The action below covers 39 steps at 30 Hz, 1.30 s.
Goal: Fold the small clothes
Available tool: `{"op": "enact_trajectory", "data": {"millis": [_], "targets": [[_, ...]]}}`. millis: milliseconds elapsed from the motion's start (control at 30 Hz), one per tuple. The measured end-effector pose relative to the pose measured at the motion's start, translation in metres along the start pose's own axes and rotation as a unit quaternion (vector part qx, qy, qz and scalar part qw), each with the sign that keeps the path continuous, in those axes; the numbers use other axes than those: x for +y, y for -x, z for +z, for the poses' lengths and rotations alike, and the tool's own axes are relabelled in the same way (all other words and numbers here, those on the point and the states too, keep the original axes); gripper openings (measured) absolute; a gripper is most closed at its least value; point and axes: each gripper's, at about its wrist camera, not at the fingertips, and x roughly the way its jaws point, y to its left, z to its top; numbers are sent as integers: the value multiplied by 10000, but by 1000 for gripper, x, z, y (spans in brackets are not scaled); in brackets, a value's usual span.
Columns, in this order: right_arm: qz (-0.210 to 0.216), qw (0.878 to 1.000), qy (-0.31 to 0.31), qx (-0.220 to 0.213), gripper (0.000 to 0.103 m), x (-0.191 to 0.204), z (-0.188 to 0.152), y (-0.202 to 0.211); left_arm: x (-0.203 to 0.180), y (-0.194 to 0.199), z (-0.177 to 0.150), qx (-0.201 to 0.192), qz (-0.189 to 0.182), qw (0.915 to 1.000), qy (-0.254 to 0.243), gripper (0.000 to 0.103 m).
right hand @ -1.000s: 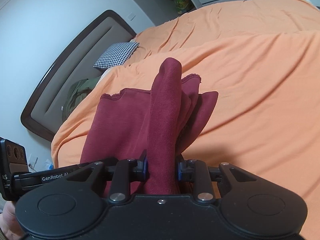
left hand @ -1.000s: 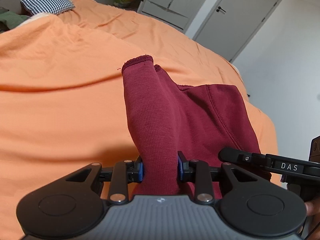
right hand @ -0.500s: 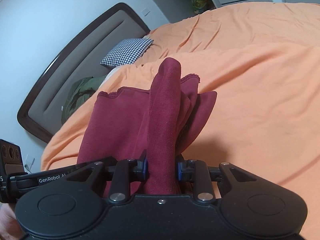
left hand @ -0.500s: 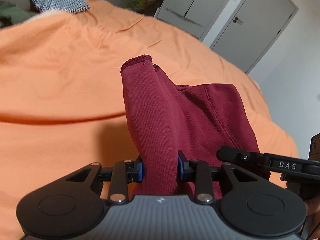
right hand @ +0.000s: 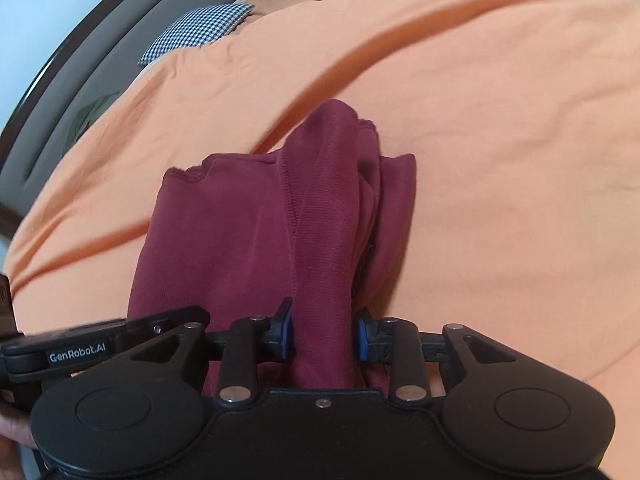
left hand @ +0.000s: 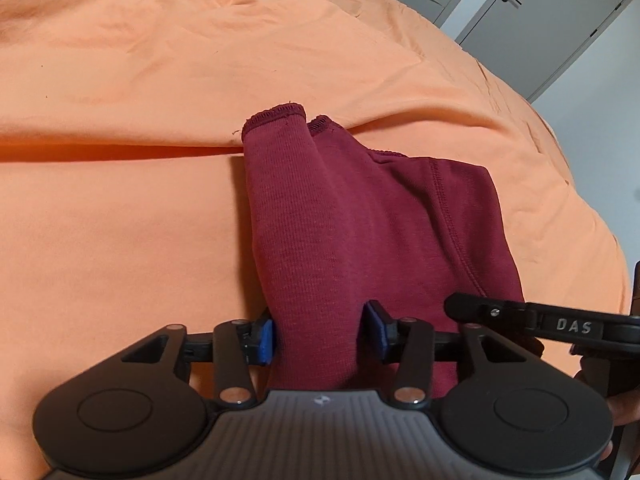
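Note:
A dark red knit garment (left hand: 360,216) hangs down over the orange bedsheet (left hand: 120,200), held up at two spots. My left gripper (left hand: 320,336) is shut on a bunched fold of the garment near its left edge. My right gripper (right hand: 322,334) is shut on another fold of the same garment (right hand: 248,216) near its right edge. The garment's hemmed lower end (left hand: 276,114) touches or hangs just over the sheet. The right gripper's body (left hand: 560,324) shows at the right of the left wrist view, and the left gripper's body (right hand: 80,354) at the left of the right wrist view.
The orange bedsheet (right hand: 500,120) spreads in all directions around the garment. A checked pillow (right hand: 196,32) and a dark headboard (right hand: 80,64) lie at the far left in the right wrist view. Grey wardrobe doors (left hand: 552,20) stand beyond the bed.
Both grippers have tilted down toward the bed while holding the garment. The sheet now fills more of both views and the garment's lower end sits nearer the sheet.

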Motion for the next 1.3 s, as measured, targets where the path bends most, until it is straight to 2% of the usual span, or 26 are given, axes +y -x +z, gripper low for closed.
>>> {"op": "enact_trajectory", "data": {"millis": [100, 200, 267, 300, 333, 400, 467, 533, 600, 667, 833, 967, 1133, 1300], "targets": [[-22, 9999, -95, -49, 40, 2, 2, 5, 7, -6, 19, 24, -13, 10000, -42, 49], [-102, 9997, -102, -183, 41, 6, 6, 17, 4, 2, 23, -18, -16, 10000, -69, 50], [-162, 9994, -77, -295, 41, 10, 6, 30, 7, 12, 21, -102, -56, 9999, -38, 59], [-179, 9992, -64, -361, 42, 12, 6, 36, 8, 17, 20, -149, -39, 9999, -12, 70], [-195, 9989, -54, -431, 45, 15, 5, 43, 9, 22, 19, -198, -4, 9998, 10, 76], [-191, 9982, -14, -576, 50, 23, 4, 59, 9, 36, 17, -294, -7, 9995, 103, 83], [-163, 9974, 48, -697, 54, 32, 1, 75, 7, 50, 14, -381, -33, 9991, 194, 84], [-116, 9966, 71, -811, 68, 40, -4, 95, 3, 69, 10, -474, -129, 9984, 282, 93], [-54, 9960, 82, -888, 74, 50, -10, 113, -2, 92, 3, -616, -202, 9972, 370, 103], [5, 9960, 107, -887, 82, 60, -18, 129, -9, 112, -5, -796, -281, 9954, 457, 102], [126, 9929, 243, -1157, 96, 77, -37, 182, -21, 163, -29, -913, -284, 9908, 956, 103], [319, 9904, 365, -1298, 101, 83, -52, 230, -40, 212, -57, -1216, -18, 9868, 1068, 103], [355, 9902, 491, -1260, 102, 87, -72, 286, -74, 259, -92, -1213, 296, 9886, 839, 103], [-13, 9911, 679, -1145, 102, 89, -99, 328, -111, 287, -131, -1279, 439, 9890, 592, 103]]}}
